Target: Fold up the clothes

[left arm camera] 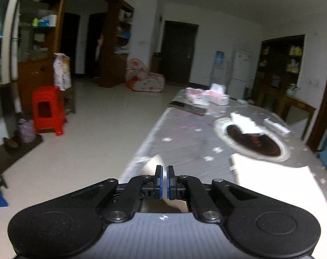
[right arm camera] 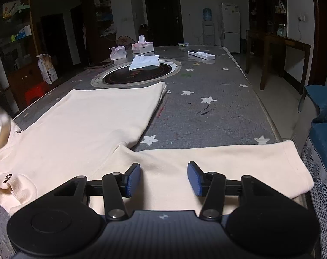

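Shirt (right arm camera: 94, 125): cream, spread flat on the grey star-print table (right arm camera: 206, 90) in front of you; its body runs away towards the round dark inset (right arm camera: 137, 75).
Left sleeve (right arm camera: 3, 118): lifted off the table at the far left edge of your right camera's view.
Your left gripper (left arm camera: 164, 181): jaws nearly together, raised over the table's left edge; pale cloth (left arm camera: 152, 166) shows at the pads, probably pinched, though the blur leaves that unsure.
Your right gripper (right arm camera: 163, 178): jaws wide apart, holding nothing, low over the right sleeve (right arm camera: 239, 164).
Right sleeve: stretched flat towards the table's right edge, cuff near the blue seat (right arm camera: 323, 133).
Further back: tissue boxes (right arm camera: 142, 46), white remote (right arm camera: 201, 55).
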Demonstrator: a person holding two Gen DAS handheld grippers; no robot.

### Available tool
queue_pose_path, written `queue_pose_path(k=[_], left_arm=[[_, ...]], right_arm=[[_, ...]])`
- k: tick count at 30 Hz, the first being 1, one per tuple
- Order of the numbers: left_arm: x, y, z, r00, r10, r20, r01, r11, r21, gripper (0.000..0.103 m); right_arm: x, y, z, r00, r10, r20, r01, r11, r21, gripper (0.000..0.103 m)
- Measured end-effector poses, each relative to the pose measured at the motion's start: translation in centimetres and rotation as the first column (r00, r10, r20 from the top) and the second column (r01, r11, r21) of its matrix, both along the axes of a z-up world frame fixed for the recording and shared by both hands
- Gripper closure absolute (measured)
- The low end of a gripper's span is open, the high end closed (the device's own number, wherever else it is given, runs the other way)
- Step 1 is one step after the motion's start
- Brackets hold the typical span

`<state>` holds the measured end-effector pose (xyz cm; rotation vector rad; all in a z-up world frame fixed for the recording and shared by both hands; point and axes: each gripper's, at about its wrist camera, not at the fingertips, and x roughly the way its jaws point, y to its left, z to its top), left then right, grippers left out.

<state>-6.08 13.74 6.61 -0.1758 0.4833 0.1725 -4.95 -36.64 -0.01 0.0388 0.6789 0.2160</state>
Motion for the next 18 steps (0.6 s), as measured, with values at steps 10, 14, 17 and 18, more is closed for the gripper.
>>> queue_pose_path(k=[10,14,17,18], left_arm=[[-1.0,4.3,-5.3,0.97,0.156,-0.187,-0.146,0.987,0.065,0.1],[-1.6,2.5,-4.2,0.983,0.077,-0.164,-0.077,0.997,0.01,0.099],[-1.3,-0.9,-3.5,0.988,-0.056,-0.142,0.052,0.998,-0.029,0.099],[-1.0,-1.8,-3.4,0.986,-0.09,-0.14,0.085,0.995,-0.042,0.099]], right_arm=[[0.0,0.2,0.0,1.0,0.008,0.003,-0.008,1.0,-0.014,0.05],[0.1,0.4,0.0,1.0,0.018,0.002,-0.018,1.0,-0.017,0.043],[0.2,0.9,-0.1,1.0,0.028,0.004,-0.028,0.999,-0.032,0.036],[0.2,1.1,-0.1,1.0,0.03,0.004,-0.03,0.999,-0.036,0.035]])
